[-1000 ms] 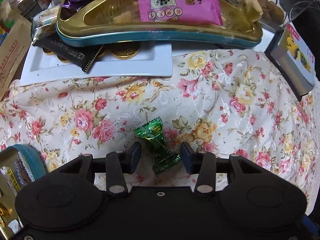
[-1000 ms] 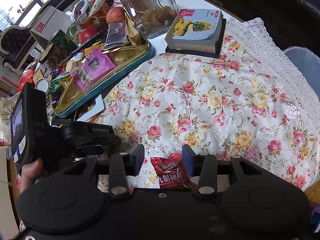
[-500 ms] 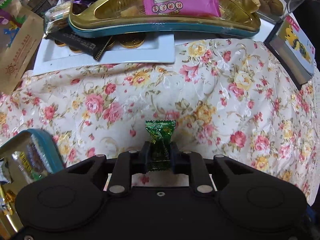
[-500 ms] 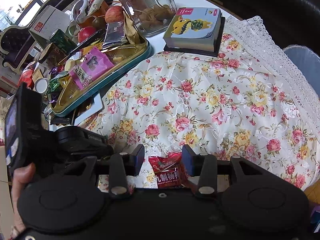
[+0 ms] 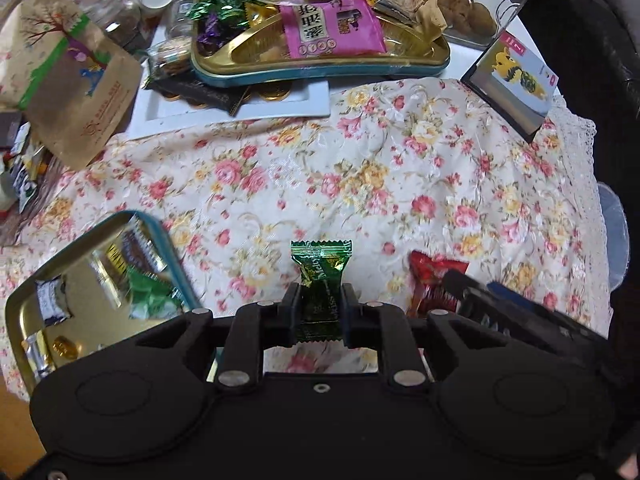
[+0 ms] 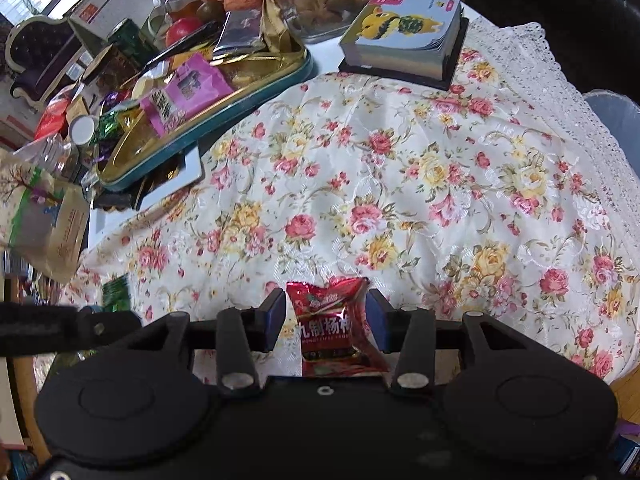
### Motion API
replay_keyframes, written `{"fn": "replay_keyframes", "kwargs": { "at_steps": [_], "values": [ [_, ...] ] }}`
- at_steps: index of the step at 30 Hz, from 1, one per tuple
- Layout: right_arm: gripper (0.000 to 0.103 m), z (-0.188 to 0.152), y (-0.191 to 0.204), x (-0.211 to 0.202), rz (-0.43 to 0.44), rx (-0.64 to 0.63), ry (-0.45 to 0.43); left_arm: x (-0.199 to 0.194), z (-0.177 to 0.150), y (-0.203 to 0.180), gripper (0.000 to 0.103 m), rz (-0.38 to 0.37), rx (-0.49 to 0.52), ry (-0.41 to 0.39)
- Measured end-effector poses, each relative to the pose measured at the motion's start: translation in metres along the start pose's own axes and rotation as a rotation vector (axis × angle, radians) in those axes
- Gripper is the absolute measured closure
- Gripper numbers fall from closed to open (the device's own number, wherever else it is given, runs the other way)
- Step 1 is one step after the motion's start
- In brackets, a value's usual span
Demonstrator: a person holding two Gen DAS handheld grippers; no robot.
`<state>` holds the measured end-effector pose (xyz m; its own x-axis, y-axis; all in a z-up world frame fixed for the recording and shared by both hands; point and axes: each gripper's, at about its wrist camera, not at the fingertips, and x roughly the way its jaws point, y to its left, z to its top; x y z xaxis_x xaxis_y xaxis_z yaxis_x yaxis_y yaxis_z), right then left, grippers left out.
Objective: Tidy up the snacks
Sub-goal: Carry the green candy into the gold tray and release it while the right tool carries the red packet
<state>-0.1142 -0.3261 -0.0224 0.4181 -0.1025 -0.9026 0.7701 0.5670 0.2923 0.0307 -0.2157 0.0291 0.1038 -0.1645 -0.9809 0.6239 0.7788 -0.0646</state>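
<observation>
My left gripper (image 5: 319, 300) is shut on a green wrapped candy (image 5: 320, 272) and holds it upright above the floral cloth. A gold tin with a teal rim (image 5: 24, 292), holding several wrapped sweets, lies at lower left. My right gripper (image 6: 326, 314) is open around a red snack packet (image 6: 332, 320) lying on the cloth; its fingers do not touch it. The red packet (image 5: 434, 280) also shows in the left wrist view, with the right gripper beside it.
A large gold tray (image 5: 320, 64) piled with snacks, including a pink packet (image 5: 332, 32), sits at the back on a white board (image 5: 224, 108). A brown paper bag (image 5: 68, 80) stands left, a book (image 6: 404, 36) and glass jar (image 5: 480, 4) back right.
My left gripper closed on the green candy, then lifted and pulled back with it, bringing the gold tin into view. My right gripper stayed open around the red packet.
</observation>
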Motion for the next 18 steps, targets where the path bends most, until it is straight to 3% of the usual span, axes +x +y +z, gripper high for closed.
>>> {"fn": "replay_keyframes", "kwargs": {
  "at_steps": [7, 13, 18],
  "values": [
    [0.053, -0.005, 0.003, 0.012, -0.026, -0.012, 0.019, -0.013, -0.021, 0.020, 0.077, 0.033, -0.032, -0.005],
    [0.052, -0.010, 0.007, 0.023, -0.042, -0.035, 0.045, -0.011, -0.020, 0.034, 0.077, 0.055, -0.064, -0.021],
    [0.052, -0.012, 0.012, 0.032, -0.060, -0.050, 0.055, -0.009, -0.019, 0.044, 0.077, 0.027, -0.096, -0.004]
  ]
}}
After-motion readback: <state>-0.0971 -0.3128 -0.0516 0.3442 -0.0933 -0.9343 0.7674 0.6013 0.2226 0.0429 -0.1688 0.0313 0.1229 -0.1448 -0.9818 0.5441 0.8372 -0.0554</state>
